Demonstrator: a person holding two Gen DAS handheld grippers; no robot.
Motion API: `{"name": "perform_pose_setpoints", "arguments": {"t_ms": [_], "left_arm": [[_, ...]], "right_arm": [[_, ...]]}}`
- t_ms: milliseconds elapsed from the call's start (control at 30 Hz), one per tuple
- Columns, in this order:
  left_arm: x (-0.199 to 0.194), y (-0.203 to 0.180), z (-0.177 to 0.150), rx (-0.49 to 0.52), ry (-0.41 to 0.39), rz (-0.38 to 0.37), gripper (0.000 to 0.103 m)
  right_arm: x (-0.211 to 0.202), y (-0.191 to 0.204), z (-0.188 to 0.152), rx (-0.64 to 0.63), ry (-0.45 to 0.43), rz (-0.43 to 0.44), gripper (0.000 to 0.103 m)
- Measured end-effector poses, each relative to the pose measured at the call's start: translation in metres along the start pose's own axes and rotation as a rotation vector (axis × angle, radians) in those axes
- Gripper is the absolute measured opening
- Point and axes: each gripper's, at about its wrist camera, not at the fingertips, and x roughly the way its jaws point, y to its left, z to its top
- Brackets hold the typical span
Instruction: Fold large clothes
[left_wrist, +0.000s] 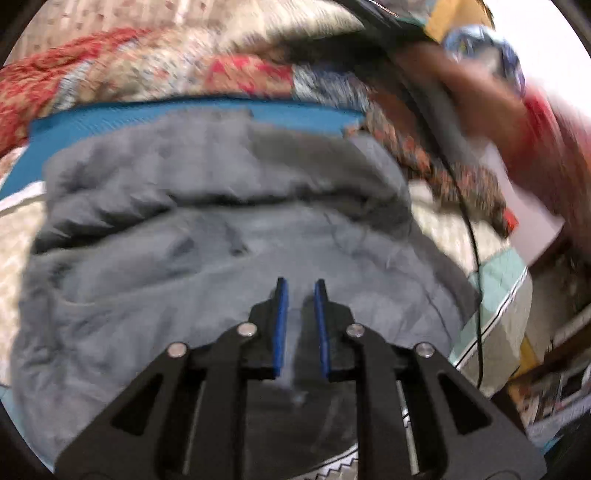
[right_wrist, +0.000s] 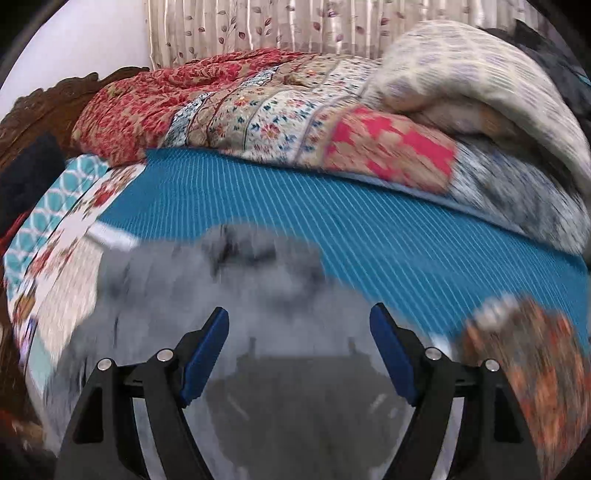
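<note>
A large grey garment (left_wrist: 221, 240) lies rumpled on a blue ribbed mat (left_wrist: 110, 122), its far part folded over in a darker layer. My left gripper (left_wrist: 301, 282) hovers over its near half, jaws almost together with only a thin slit; nothing shows pinched between the blue pads. In the right wrist view the same garment (right_wrist: 258, 280) is a blurred grey mound on the mat (right_wrist: 406, 240). My right gripper (right_wrist: 297, 312) is above it, open. Its blue pad faces are bare, and its shadow falls on the cloth.
A patchwork quilt (right_wrist: 258, 103) and a cream blanket (right_wrist: 461, 74) are piled behind the mat, with a carved headboard (right_wrist: 55, 99) at far left. A person's blurred arm (left_wrist: 480, 99), a black cable (left_wrist: 474, 240) and an orange patterned cloth (left_wrist: 443, 173) are on the right.
</note>
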Motion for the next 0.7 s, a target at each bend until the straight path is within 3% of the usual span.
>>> {"name": "perform_pose_setpoints", "arguments": {"t_ms": [67,133,200,333,400,467,500,533,700], "left_arm": [[0.023,0.008,-0.011,-0.028,0.077,0.005,0.014],[0.037,0.024,-0.023,-0.113,0.121,-0.046,0.014],[0.038,0.034,-0.032,-0.182,0.107,-0.105,0.014],[0.038,0.042,-0.038,-0.225,0.104,-0.157,0.014],[0.043,0.045,-0.039,-0.241,0.109,-0.168,0.014],[0.046,0.049,-0.041,-0.257,0.108,-0.185,0.014],[0.046,0.05,-0.039,-0.264,0.109,-0.192,0.014],[0.048,0.055,-0.041,-0.27,0.109,-0.2,0.014],[0.046,0.062,-0.044,-0.27,0.1,-0.197,0.014]], "right_arm": [[0.037,0.002,0.028,-0.009,0.022,-0.004,0.034],[0.073,0.002,0.045,-0.006,0.056,-0.028,0.034],[0.107,0.001,0.055,-0.001,0.102,-0.007,0.034],[0.152,0.005,0.051,-0.031,0.218,0.07,0.034],[0.165,0.006,0.044,-0.062,0.241,0.05,0.034],[0.172,0.002,0.037,-0.059,0.255,0.02,0.053],[0.172,0.0,0.037,-0.047,0.257,0.033,0.079],[0.17,-0.002,0.036,-0.027,0.255,0.056,0.094],[0.118,0.011,0.045,-0.029,0.134,0.084,0.099]]}}
